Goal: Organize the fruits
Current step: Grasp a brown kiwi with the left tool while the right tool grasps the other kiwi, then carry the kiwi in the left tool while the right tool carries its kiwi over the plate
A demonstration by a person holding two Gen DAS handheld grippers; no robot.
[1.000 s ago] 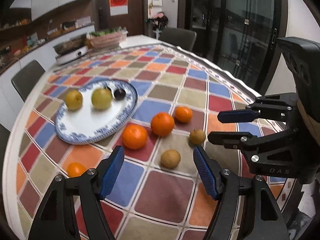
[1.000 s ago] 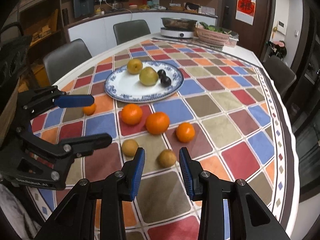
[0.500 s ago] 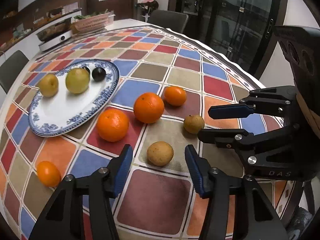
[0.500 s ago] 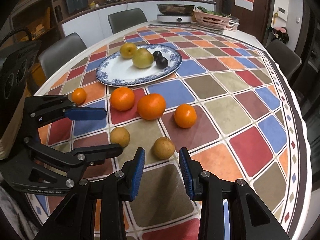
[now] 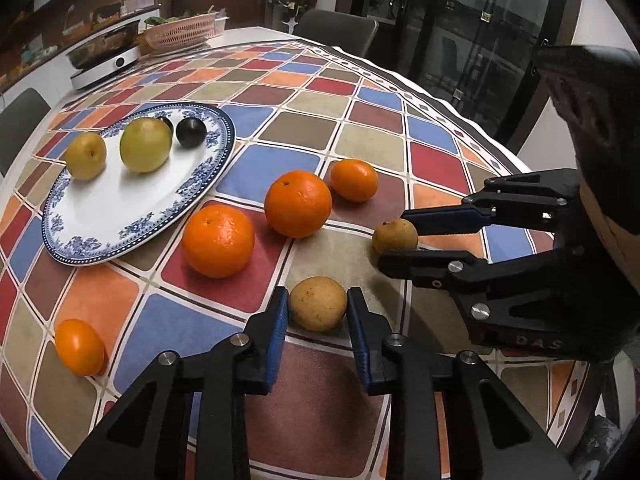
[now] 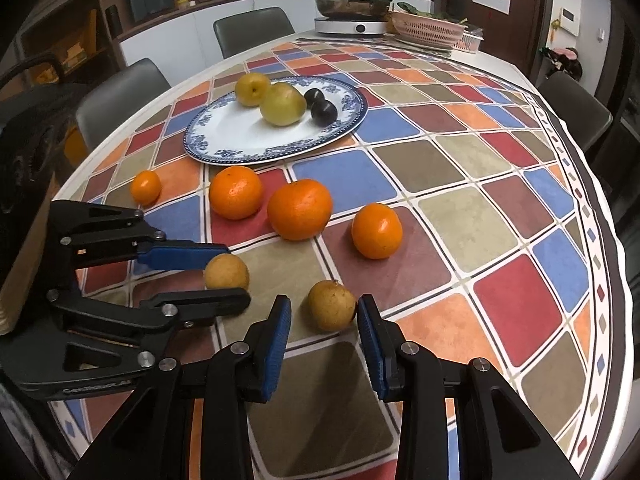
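Left wrist view: left gripper (image 5: 317,311) clamps a round brown fruit (image 5: 318,303), no long axis, near the table's (image 5: 432,136) front edge; right gripper (image 6: 323,314) narrowly brackets another brown fruit (image 6: 331,305), stem up.

Oranges (image 5: 219,240) five; brown pears (image 5: 317,309) two; yellow pears (image 5: 145,144) two; plums (image 5: 191,132) two; plate (image 5: 132,216) one.

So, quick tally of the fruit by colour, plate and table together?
Orange: 4
Yellow-green, on the plate: 2
Brownish-yellow, between the claws: 2
Dark: 2
Total: 10
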